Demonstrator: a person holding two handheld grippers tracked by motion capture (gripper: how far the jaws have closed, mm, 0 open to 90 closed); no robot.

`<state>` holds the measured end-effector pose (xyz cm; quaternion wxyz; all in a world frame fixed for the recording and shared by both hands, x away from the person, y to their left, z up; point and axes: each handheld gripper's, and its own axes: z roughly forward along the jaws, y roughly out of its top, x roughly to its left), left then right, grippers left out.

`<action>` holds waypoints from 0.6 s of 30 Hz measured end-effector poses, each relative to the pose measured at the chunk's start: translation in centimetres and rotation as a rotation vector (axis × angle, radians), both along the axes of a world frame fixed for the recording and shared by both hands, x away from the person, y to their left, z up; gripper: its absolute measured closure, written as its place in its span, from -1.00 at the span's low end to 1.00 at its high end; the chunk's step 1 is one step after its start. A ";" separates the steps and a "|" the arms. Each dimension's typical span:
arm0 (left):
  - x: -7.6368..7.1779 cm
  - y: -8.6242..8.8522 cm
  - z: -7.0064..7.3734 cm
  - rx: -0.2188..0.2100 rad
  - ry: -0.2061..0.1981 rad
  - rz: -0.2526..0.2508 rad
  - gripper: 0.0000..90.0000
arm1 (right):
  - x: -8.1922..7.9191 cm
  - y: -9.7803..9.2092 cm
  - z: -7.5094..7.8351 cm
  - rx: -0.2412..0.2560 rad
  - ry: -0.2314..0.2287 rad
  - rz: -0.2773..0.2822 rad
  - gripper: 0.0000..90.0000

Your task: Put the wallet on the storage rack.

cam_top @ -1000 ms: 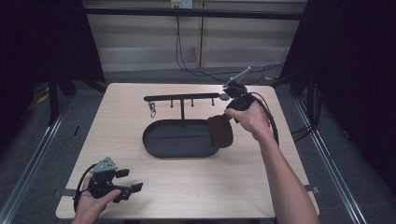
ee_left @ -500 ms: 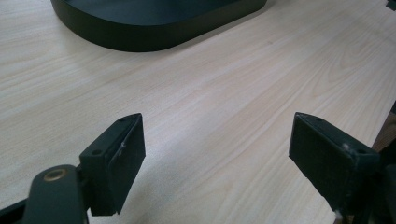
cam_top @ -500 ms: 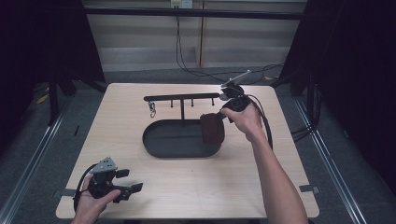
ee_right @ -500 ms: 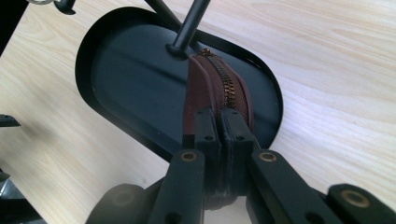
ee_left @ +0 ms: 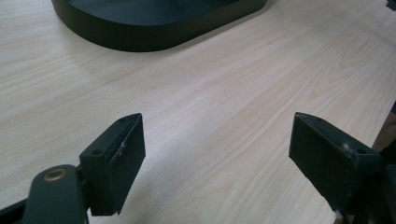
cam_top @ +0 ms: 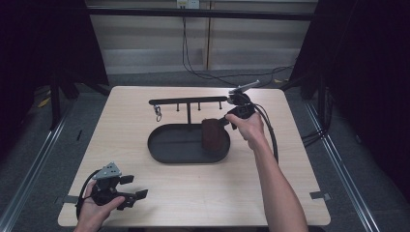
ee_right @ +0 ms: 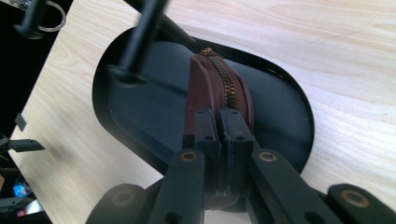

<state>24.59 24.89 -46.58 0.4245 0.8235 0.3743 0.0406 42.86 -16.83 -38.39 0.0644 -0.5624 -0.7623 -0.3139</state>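
I cannot read any brand or writing on the things here. My right gripper (cam_top: 226, 121) holds a brown zippered pouch (cam_top: 211, 135), its jaws pressed together on the edge of the pouch. The pouch hangs over the right end of the black oval tray (cam_top: 167, 150), at the middle of the high view. Half a second ago the pouch stood a little more to the right, and one second ago it was over the tray's right rim; now it is more inside. My left gripper (cam_top: 133, 195) rests at the lower left of the wooden surface (cam_top: 290, 164), unchanged, jaws wide with nothing between. The right gripper view shows the brass zipper (ee_right: 229, 81) along the top of the pouch, too small to tell from above. Behind the tray stands a black rack (cam_top: 186, 101) with a key ring (cam_top: 157, 115).
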 end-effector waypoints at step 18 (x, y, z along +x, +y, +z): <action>0.0 0.1 0.1 0.000 -0.004 -0.001 -0.59 | 0.6 -0.3 -3.6 0.045 0.033 -0.067 0.92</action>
